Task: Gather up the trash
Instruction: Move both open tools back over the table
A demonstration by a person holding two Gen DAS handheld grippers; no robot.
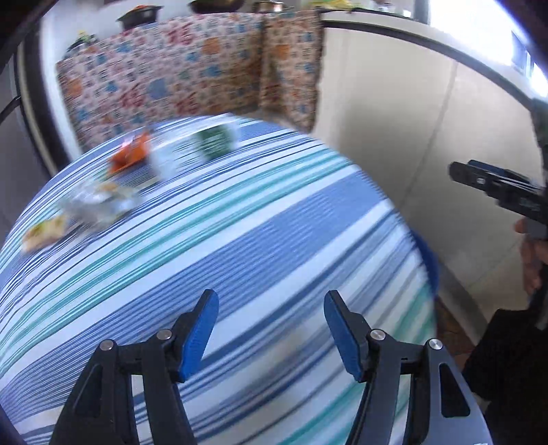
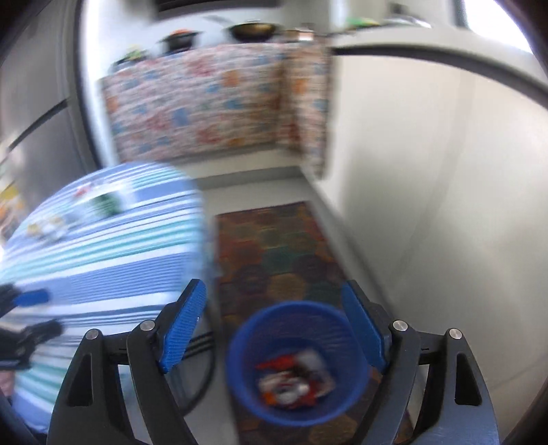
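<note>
My left gripper [image 1: 270,301] is open and empty over the near part of a blue and white striped tablecloth [image 1: 239,239]. Far on the table lie an orange wrapper [image 1: 132,152], a green packet [image 1: 215,140], a clear crumpled wrapper [image 1: 99,202] and a yellowish wrapper [image 1: 42,232], all blurred. My right gripper [image 2: 274,297] is open and empty above a blue bin [image 2: 296,363] on the floor, which holds red and white wrappers [image 2: 294,380]. The right gripper also shows at the right edge of the left wrist view [image 1: 459,173]. The left gripper also shows at the left edge of the right wrist view [image 2: 39,313].
A patterned mat [image 2: 277,260] lies under the bin. A floral cloth [image 1: 191,72] hangs over a counter behind the table, with pots [image 1: 138,15] on top. A pale wall [image 1: 411,137] runs along the right. The table [image 2: 102,239] stands left of the bin.
</note>
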